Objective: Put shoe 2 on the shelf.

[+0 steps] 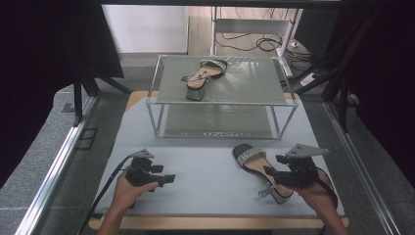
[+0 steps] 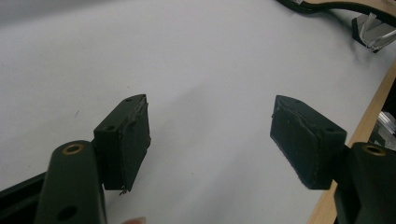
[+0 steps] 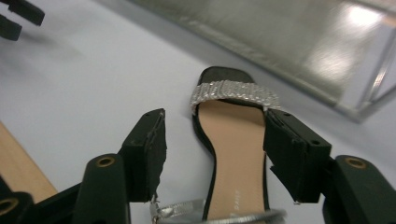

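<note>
The right gripper (image 1: 274, 171) has its 2 jaws apart above the near sandal (image 3: 233, 140), which lies on the grey mat (image 1: 205, 171) in front of the glass rack (image 1: 288, 95); the pads do not press it. The left gripper (image 1: 164, 177) stands wide, nothing between its jaws.

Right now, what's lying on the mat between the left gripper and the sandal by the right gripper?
Nothing: in the high view, the grey mat is bare between the left gripper and the sandal.
</note>
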Motion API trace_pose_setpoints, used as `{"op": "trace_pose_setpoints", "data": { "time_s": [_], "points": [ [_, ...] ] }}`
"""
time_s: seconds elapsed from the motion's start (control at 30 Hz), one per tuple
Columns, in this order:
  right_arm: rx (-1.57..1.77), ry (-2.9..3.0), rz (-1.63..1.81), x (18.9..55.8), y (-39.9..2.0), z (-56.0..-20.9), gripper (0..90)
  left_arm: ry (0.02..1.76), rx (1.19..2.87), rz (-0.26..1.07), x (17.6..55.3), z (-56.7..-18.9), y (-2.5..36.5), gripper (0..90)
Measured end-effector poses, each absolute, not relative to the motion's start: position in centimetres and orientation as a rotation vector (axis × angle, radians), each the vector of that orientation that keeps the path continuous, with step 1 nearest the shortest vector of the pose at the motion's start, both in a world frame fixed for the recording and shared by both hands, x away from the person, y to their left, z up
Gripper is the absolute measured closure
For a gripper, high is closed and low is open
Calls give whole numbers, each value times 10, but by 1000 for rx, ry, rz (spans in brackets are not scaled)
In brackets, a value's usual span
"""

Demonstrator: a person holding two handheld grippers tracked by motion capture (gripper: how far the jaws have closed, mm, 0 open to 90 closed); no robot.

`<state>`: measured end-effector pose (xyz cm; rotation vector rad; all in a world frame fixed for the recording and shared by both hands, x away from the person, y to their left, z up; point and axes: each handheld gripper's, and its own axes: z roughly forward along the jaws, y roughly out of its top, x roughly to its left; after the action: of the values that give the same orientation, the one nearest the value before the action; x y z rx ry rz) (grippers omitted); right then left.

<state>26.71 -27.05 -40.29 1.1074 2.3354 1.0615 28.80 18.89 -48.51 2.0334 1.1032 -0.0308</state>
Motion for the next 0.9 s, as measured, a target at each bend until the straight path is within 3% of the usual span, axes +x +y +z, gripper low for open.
{"op": "trace_pose_setpoints", "data": {
  "time_s": [0.23, 0.6, 0.9],
  "points": [
    [1157, 2449, 915, 298, -259, -412, 348, 1088, 2034, -40, 287, -484, 186, 288],
    [1310, 2592, 557, 330, -255, -461, 216, 1077, 2025, -43, 287, -481, 189, 288],
    [1320, 2658, 367, 334, -248, -479, 243, 1073, 2030, -37, 288, -480, 189, 288]
  ]
}}
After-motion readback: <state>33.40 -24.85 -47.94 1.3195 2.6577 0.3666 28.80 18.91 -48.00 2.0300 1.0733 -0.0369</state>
